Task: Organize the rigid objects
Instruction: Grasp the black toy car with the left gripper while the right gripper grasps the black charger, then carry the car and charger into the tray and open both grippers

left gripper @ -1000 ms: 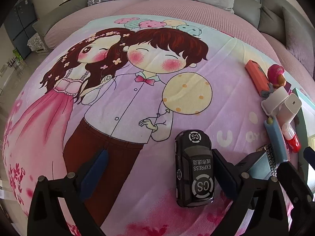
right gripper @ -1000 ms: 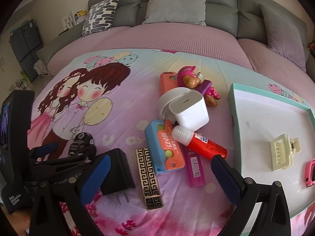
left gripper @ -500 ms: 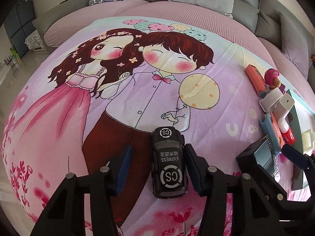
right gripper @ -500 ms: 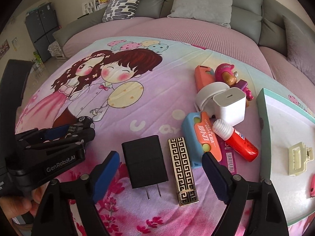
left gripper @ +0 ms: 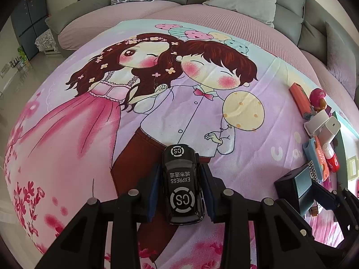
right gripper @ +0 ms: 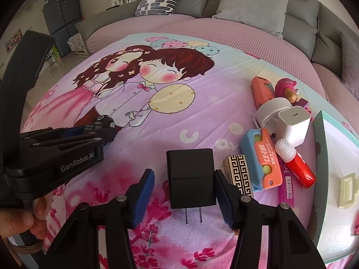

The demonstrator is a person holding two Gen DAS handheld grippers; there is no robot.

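A black toy car [left gripper: 180,192] marked "EXPRESS" lies on the cartoon blanket [left gripper: 89,145]. My left gripper [left gripper: 180,170] straddles it; its jaws are closing and both blue pads [left gripper: 154,190] press the car's sides. In the right wrist view a black plug charger [right gripper: 189,163] lies prongs toward me between the jaws of my right gripper [right gripper: 184,173]. Those jaws are closing: the right pad [right gripper: 223,192] touches the charger's edge, while a gap remains at the left pad [right gripper: 143,197]. The left gripper [right gripper: 98,130] with the car [right gripper: 105,121] shows at the left.
Right of the charger lie a gold-patterned bar [right gripper: 240,174], a blue-and-orange case [right gripper: 262,159], a red glue tube [right gripper: 298,168], a white charger [right gripper: 294,125], an orange box [right gripper: 262,89] and a pink figure [right gripper: 287,89]. A teal-rimmed white tray [right gripper: 323,148] holds a cream hair clip [right gripper: 347,190]. A hand [right gripper: 18,222] grips the left tool.
Both pairs of jaws have narrowed a lot. The left gripper centred over the toy car and closed onto it. The right gripper shifted left from the pile and now frames the black charger.
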